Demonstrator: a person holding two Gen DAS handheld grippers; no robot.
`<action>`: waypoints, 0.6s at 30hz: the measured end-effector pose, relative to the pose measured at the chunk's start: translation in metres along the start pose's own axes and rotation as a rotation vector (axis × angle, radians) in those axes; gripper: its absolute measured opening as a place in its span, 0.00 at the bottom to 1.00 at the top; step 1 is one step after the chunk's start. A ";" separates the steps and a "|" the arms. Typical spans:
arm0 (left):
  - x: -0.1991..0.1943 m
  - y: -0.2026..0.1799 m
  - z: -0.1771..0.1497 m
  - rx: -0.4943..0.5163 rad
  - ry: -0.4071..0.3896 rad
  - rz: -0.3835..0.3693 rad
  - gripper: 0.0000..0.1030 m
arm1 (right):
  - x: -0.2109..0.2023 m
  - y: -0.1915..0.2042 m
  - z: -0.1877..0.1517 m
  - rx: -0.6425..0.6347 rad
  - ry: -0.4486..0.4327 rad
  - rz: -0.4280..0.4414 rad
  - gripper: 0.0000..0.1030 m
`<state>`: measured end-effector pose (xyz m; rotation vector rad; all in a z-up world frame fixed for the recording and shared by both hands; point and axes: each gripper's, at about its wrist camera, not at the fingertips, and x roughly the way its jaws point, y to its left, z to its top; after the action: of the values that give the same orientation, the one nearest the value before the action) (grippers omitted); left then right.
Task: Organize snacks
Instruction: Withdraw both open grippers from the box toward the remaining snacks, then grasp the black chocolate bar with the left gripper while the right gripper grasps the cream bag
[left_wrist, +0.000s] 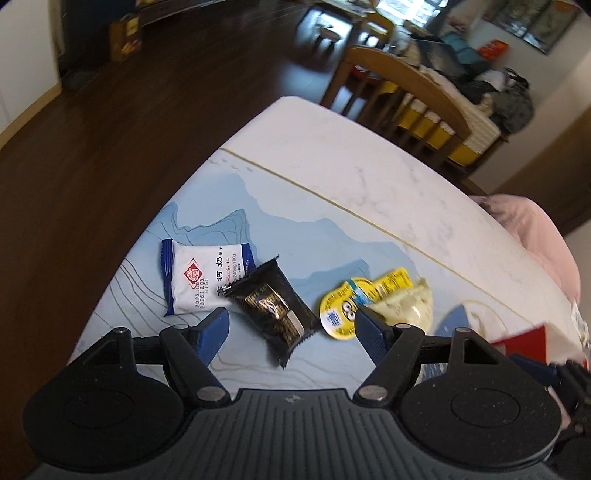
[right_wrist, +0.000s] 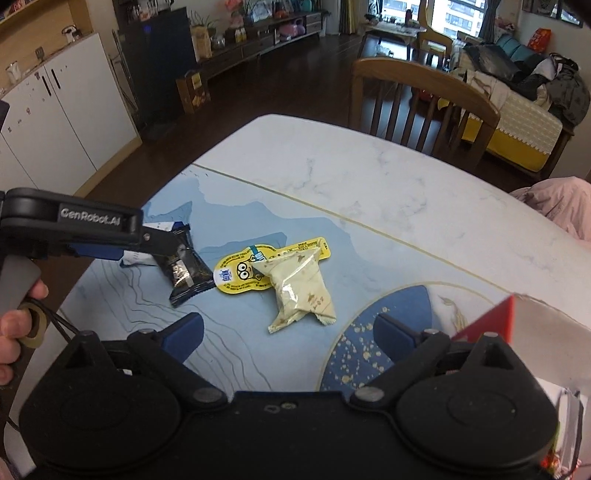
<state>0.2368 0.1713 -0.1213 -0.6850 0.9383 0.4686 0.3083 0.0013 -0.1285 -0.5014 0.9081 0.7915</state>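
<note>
**4 snacks loose on the table, both grippers open above them**

4 wrapped snacks lie in a loose row on the blue-patterned end of the marble table (right_wrist: 369, 166). Farthest left is a white packet (left_wrist: 201, 280) with blue crimped ends and a red diamond mark. Its right edge lies under the tip of a black packet (left_wrist: 275, 310) with gold print, which lies at a slant. To the right of that sits a yellow jelly cup (right_wrist: 240, 275) with a cartoon face on its lid, its left rim just beside the black packet's near end. A cream translucent packet (right_wrist: 299, 291) overlaps the cup's right side and reaches toward the near edge.

The left gripper (left_wrist: 291, 325) hangs over the black packet with its jaws spread wide. 1 blue finger tip is beside the white packet's near corner, and the other overlaps the yellow cup in the left wrist view. Nothing is clamped between them. In the right wrist view this gripper comes in from the left, held by a hand (right_wrist: 14, 325), and hides most of the white packet.

The right gripper (right_wrist: 291, 332) also stands wide open and empty, just on the near side of the cream packet. A red-edged box (right_wrist: 517, 325) sits at the near right, and a wooden chair (right_wrist: 421, 96) stands at the table's far side.
</note>
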 end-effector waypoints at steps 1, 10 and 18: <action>0.005 0.000 0.002 -0.017 0.006 0.014 0.72 | 0.005 0.000 0.002 -0.010 0.007 -0.008 0.94; 0.039 -0.008 0.011 -0.101 0.030 0.105 0.72 | 0.044 -0.006 0.016 -0.058 0.062 -0.041 0.83; 0.050 -0.014 0.018 -0.114 0.035 0.180 0.72 | 0.070 -0.013 0.023 -0.043 0.088 -0.036 0.75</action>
<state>0.2820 0.1777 -0.1520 -0.7163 1.0166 0.6748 0.3561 0.0361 -0.1741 -0.5928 0.9624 0.7622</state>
